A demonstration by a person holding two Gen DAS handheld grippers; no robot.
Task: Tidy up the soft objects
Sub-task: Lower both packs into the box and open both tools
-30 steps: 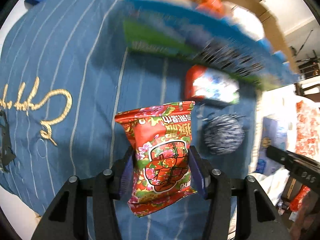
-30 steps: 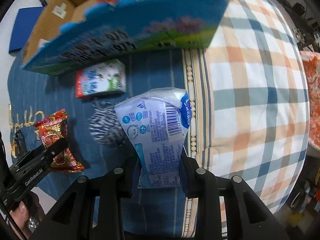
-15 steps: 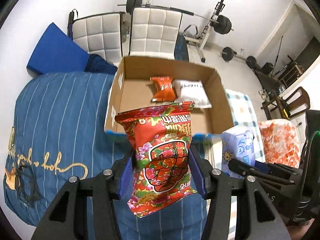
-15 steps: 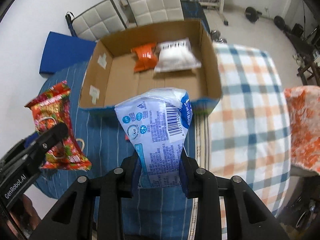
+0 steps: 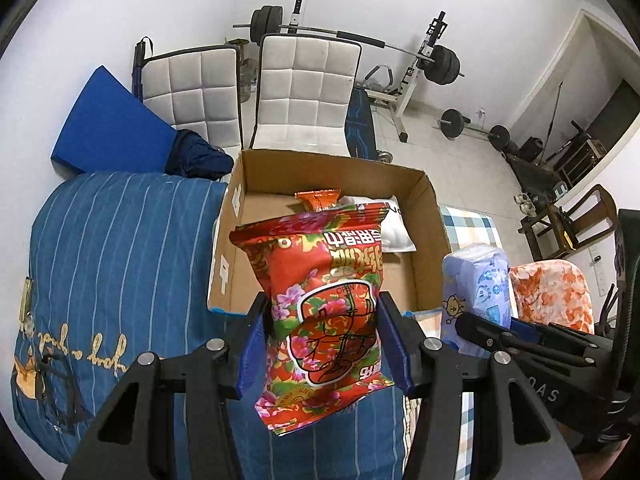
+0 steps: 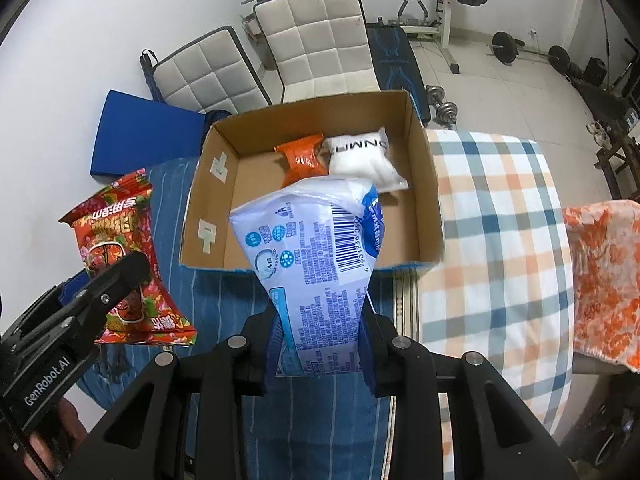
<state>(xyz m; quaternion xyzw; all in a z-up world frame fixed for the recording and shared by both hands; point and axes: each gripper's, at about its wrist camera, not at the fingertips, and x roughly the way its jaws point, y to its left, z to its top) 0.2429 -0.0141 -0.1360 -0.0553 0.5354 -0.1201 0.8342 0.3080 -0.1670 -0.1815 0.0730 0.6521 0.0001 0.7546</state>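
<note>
My left gripper (image 5: 320, 340) is shut on a red flowered snack bag (image 5: 320, 300), held above the blue striped quilt (image 5: 112, 260) just before the cardboard box (image 5: 420, 196). My right gripper (image 6: 322, 344) is shut on a pale blue tissue pack (image 6: 316, 248), hanging over the box's (image 6: 424, 168) near wall. Inside the box lie an orange snack pack (image 6: 302, 158) and a white soft pack (image 6: 364, 160). The red bag (image 6: 116, 240) and left gripper (image 6: 96, 300) show at the left of the right wrist view; the tissue pack (image 5: 476, 284) shows at the right of the left wrist view.
A checked blanket (image 6: 500, 220) covers the surface right of the box, with an orange-patterned cloth (image 6: 604, 272) beyond it. Two white padded chairs (image 5: 304, 92) and a blue mat (image 5: 108, 128) stand behind the box. Weight-training gear (image 5: 436, 64) fills the far floor.
Both grippers have risen with their packs. The box, seen close and from the side a second ago, now lies below with its inside in view.
</note>
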